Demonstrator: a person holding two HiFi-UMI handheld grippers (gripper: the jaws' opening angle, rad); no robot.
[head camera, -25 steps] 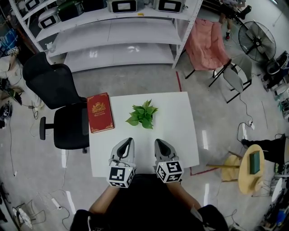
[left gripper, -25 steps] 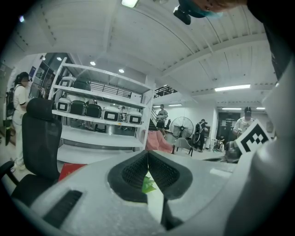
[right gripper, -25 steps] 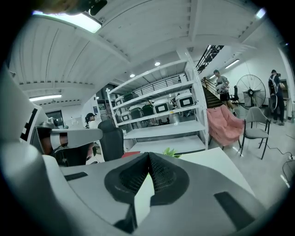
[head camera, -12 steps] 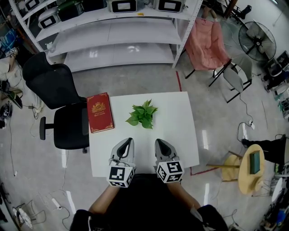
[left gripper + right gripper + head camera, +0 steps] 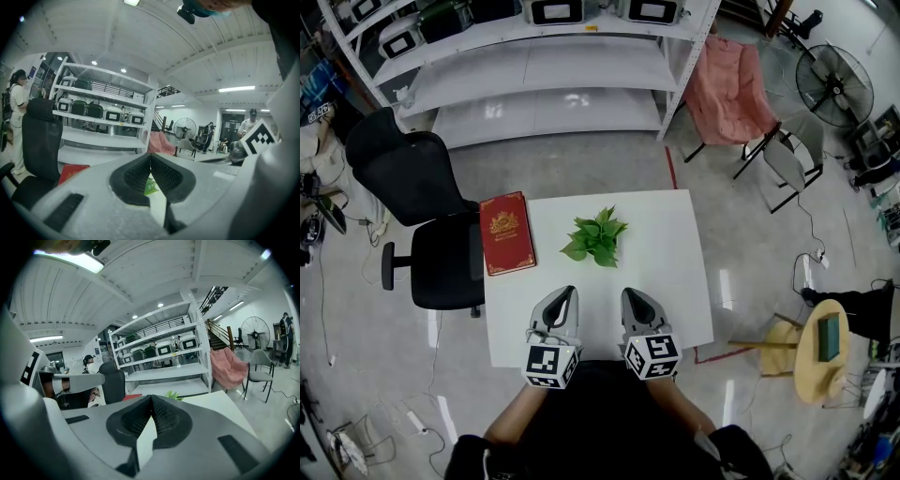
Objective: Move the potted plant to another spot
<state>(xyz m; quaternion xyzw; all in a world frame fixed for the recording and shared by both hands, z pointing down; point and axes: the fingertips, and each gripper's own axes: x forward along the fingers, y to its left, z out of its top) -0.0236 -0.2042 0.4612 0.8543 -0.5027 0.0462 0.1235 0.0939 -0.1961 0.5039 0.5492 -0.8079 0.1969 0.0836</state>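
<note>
A small potted plant (image 5: 596, 239) with green leaves stands on the white table (image 5: 666, 244), a little behind its middle. My left gripper (image 5: 566, 296) and right gripper (image 5: 632, 297) rest side by side near the table's front edge, both short of the plant and shut on nothing. A green leaf of the plant (image 5: 151, 186) shows just below the left gripper's (image 5: 150, 156) closed tips. In the right gripper view the plant (image 5: 173, 394) peeks over my right gripper (image 5: 151, 398), whose jaws meet at the tips.
A red book (image 5: 507, 233) lies on the table's left edge. A black office chair (image 5: 422, 211) stands left of the table. White shelving (image 5: 534, 66) stands behind, a pink folding chair (image 5: 729, 89) and a fan (image 5: 834, 84) at the back right, a round wooden stool (image 5: 820, 352) at the right.
</note>
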